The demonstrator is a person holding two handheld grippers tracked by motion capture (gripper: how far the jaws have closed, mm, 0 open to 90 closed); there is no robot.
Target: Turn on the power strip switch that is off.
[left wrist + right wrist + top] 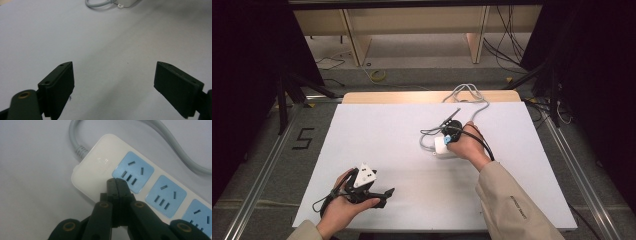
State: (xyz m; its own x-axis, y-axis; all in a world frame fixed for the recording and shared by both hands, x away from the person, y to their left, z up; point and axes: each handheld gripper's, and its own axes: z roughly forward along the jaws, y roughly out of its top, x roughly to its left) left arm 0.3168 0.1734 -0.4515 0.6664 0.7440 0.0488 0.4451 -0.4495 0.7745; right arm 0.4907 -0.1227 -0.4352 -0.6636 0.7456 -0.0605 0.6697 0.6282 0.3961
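White worktop (377,145) mostly bare; power strip (105,167) lying flat right of centre, its grey cord (472,97) looping off toward the far edge. Thin black cable (451,117) beside the strip in the high view. Wooden shelving (412,30) and loose wires on the floor beyond the worktop. Nothing between the tools and the strip.

Right tool (116,182) down on the strip, jaws pressed together with nothing between them, tips resting on the white casing just beside the first blue socket (133,172) (touching its edge or just short of it, hard to tell). Right hand (467,145) wrapped over the tool, beige sleeve (512,205) angling in from the lower right.

Left tool (115,82) at the near left corner, well apart from the strip, jaws spread wide over bare worktop, holding nothing. Left hand (343,202) cupping it from beneath, grey plate (364,175) on top, jaws pointing right.
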